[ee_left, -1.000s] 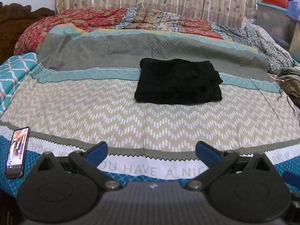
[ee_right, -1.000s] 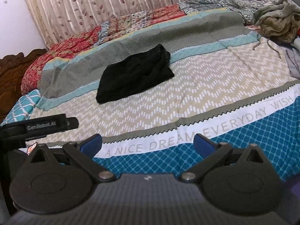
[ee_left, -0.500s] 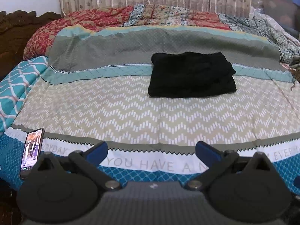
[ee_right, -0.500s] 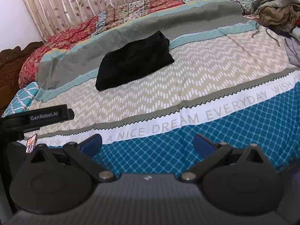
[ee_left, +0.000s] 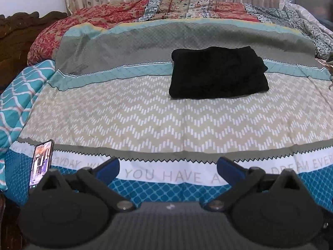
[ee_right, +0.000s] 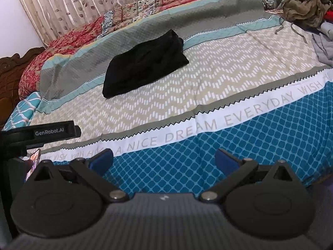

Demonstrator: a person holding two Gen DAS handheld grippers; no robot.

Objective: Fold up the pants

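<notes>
The black pants [ee_left: 217,73] lie folded into a compact rectangle on the bedspread, across the teal and grey bands; they also show in the right wrist view [ee_right: 143,64]. My left gripper [ee_left: 168,169] is open and empty, well back from the pants over the bed's front edge. My right gripper [ee_right: 164,159] is open and empty, also over the front edge, far from the pants. The left gripper's body [ee_right: 41,133] shows at the left of the right wrist view.
A phone [ee_left: 40,163] with a lit screen lies at the bed's front left edge. A patterned quilt [ee_left: 145,10] is bunched at the back. A heap of clothes [ee_right: 303,6] sits at the far right. A dark wooden headboard [ee_left: 18,35] stands at the left.
Both grippers have drawn back and swung slightly, so the pants sit farther right in the left view. The pants have not moved. Both grippers stay open.
</notes>
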